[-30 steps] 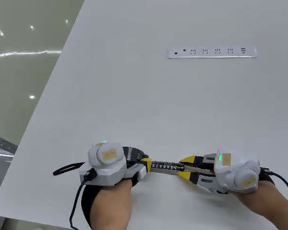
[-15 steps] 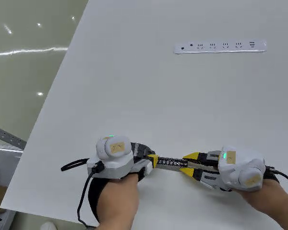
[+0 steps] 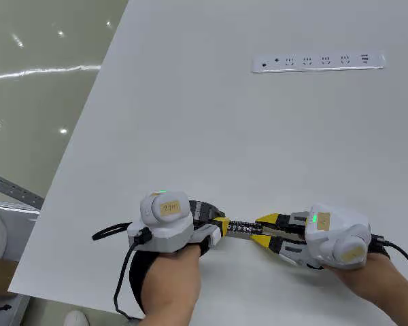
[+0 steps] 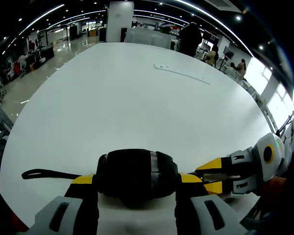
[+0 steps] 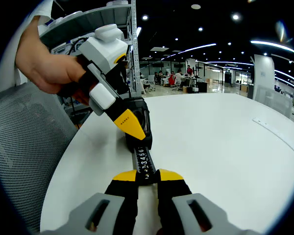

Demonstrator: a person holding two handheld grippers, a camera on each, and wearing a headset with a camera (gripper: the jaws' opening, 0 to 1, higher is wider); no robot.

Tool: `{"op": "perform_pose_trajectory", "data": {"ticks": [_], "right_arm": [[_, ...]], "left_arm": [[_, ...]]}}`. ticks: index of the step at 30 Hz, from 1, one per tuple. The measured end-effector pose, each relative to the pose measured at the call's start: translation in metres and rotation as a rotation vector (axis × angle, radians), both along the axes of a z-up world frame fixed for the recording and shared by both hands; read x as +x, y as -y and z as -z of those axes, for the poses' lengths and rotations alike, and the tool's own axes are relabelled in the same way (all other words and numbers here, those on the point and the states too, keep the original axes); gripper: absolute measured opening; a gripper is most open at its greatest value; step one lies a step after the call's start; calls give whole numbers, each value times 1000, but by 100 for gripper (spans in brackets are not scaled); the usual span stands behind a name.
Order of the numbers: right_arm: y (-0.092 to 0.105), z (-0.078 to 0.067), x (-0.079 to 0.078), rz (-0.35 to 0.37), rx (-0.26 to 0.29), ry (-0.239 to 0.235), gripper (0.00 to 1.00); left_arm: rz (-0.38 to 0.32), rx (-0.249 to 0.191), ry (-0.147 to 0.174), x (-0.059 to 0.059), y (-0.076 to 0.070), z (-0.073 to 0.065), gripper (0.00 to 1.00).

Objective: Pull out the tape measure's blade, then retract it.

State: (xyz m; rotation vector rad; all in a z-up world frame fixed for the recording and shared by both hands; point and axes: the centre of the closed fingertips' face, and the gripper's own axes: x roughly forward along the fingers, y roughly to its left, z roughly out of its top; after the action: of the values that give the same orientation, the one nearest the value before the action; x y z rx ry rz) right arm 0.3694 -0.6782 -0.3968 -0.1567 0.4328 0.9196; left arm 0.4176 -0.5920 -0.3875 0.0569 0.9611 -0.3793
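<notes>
Right claw (image 3: 261, 229) pinches the blade (image 3: 239, 226), its long axis running 3 to 9 o'clock across the desk (image 3: 258, 136). Left claw (image 4: 137, 182) clamps the tape measure case (image 4: 136, 165) at 9 o'clock.

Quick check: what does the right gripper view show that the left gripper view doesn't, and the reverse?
Right gripper view: the numbered blade pinched in the right gripper, with a short stretch out of the case.
Left gripper view: the black strap trailing on the table, and the left gripper clamping the tape measure case by its sides.
Both: the case, the white table and the power strip.
</notes>
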Motion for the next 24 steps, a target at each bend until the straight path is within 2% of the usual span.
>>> {"op": "perform_pose_trajectory", "data": {"ticks": [24], "right_arm": [[-28,4,14,-21,18,-5,11]], "left_arm": [[-4,-13,2,0,0,0,60]]}}
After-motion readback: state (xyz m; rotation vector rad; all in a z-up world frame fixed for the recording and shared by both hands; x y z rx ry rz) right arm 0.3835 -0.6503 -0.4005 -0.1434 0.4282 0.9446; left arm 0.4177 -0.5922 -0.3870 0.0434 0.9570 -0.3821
